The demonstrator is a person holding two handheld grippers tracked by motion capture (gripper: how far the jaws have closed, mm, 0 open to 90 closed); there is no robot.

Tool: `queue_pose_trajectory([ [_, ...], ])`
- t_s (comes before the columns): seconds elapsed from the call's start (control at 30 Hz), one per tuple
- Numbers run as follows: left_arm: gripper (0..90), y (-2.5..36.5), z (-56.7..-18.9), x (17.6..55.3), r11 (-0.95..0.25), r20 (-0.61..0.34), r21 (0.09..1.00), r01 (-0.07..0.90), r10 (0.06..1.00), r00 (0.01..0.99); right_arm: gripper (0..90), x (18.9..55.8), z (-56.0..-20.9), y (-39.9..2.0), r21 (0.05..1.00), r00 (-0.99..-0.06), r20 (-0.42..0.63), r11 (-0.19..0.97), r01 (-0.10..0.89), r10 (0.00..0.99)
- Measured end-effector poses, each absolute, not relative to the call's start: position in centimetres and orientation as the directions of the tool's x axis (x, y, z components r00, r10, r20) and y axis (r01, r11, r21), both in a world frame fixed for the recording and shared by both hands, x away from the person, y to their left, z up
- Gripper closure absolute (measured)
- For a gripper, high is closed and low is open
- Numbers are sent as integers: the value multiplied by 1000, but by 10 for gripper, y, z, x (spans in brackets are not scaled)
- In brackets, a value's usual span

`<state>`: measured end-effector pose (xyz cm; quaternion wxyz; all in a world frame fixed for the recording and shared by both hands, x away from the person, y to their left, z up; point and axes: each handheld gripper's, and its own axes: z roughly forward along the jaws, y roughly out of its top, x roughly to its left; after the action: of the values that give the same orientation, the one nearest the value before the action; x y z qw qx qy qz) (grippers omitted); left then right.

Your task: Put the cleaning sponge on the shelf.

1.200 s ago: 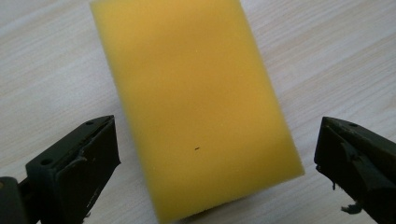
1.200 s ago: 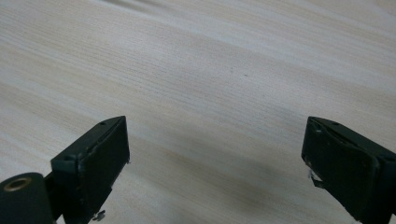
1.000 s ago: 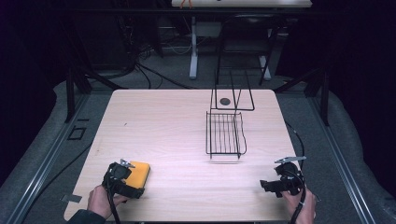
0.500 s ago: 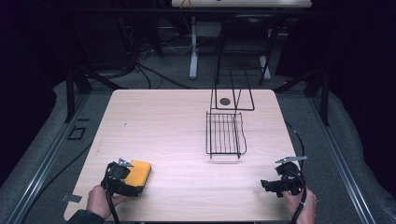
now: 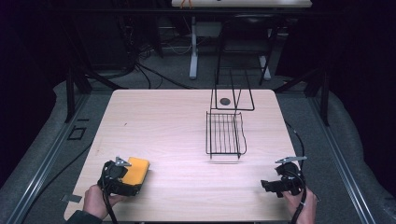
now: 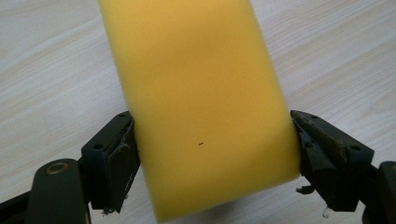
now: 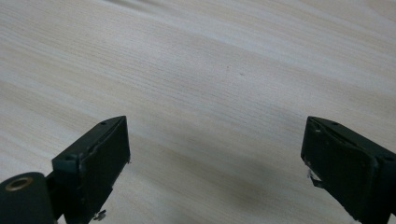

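Sponge (image 6: 201,107), yellow, soft and light, lies at the table's (image 5: 187,121) near left corner; my left gripper (image 6: 210,149) clamps its long sides, a good hold. My right gripper (image 7: 219,163) gapes empty.

A bright yellow sponge (image 6: 201,107) lies near the front left corner of a pale wood-grain table (image 5: 163,116). A black wire rack (image 5: 225,133) stands toward the far right edge.

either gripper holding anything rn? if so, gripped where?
Left hand-held gripper holds the yellow sponge, jaws against its two long side edges near one end. Right hand-held gripper is open over the bare table, holding nothing.
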<state>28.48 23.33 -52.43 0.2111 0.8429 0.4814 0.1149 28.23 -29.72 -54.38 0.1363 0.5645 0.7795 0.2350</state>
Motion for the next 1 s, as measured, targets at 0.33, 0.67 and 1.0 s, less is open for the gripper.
queue_pose_trajectory([
  [0.33, 216, 232, -518, 286, -457, -8, 481, 749, 851, 525, 75, 282, -545, -298, 521, -323, 54, 249, 816, 945],
  [0.67, 220, 227, -510, 292, -465, 2, 500, 730, 844, 536, 77, 282, -544, -297, 516, -330, 49, 259, 817, 943],
  [1.0, 222, 215, -497, 295, -483, 13, 533, 695, 826, 564, 81, 281, -543, -296, 523, -333, 41, 264, 810, 942],
])
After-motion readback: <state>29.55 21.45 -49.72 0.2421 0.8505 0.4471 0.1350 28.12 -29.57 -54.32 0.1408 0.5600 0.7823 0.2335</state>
